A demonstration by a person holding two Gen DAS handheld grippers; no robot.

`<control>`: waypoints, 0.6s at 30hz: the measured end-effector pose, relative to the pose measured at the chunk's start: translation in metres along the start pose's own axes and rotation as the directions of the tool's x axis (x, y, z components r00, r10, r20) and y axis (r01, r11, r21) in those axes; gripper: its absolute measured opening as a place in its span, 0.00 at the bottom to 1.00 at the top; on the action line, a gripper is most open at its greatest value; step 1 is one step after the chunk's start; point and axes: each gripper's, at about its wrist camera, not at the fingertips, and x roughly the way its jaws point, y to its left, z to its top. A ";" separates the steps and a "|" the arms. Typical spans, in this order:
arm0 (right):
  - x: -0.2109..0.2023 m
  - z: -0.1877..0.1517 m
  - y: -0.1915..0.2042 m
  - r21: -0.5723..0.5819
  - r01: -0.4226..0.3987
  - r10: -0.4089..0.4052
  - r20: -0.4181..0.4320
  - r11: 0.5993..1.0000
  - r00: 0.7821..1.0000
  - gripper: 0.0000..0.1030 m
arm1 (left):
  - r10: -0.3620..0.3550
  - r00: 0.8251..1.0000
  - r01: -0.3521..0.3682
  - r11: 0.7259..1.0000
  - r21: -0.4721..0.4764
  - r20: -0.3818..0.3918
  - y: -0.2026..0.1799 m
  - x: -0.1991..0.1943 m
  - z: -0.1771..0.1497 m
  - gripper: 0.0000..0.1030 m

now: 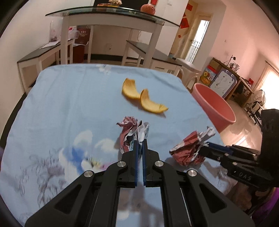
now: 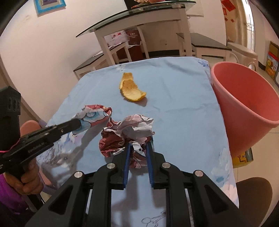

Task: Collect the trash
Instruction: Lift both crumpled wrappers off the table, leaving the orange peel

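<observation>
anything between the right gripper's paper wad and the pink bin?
Nothing visible. The right gripper grips its paper wad; between it and the pink bin lies only bare blue cloth. The orange peel sits farther back, off that line.

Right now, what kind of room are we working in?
Most likely a home dining or living room. A glass-topped table with benches stands behind the cloth-covered table, a pink bin sits beside it, and red decorations hang by a doorway.
</observation>
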 end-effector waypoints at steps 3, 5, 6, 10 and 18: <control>-0.003 -0.003 0.000 0.004 -0.006 0.006 0.004 1.000 1.000 0.17 | 0.010 1.000 -0.010 1.000 -0.008 -0.012 0.002 -0.002 -0.007 0.03; -0.004 -0.003 -0.001 0.010 -0.006 0.006 0.005 1.000 1.000 0.16 | 0.014 1.000 -0.014 1.000 -0.010 -0.015 0.003 -0.002 -0.010 0.03; -0.004 -0.004 -0.002 0.011 -0.006 0.006 0.006 1.000 1.000 0.16 | 0.012 1.000 -0.012 1.000 -0.010 -0.016 0.002 -0.003 -0.012 0.03; -0.004 -0.005 -0.001 0.005 0.000 0.000 0.000 1.000 1.000 0.19 | 0.014 1.000 -0.014 1.000 0.000 -0.020 -0.001 -0.003 -0.014 0.03; 0.001 -0.008 -0.001 0.013 0.009 -0.009 -0.013 1.000 1.000 0.52 | 0.029 0.998 -0.030 0.999 -0.025 -0.052 0.001 0.003 -0.016 0.03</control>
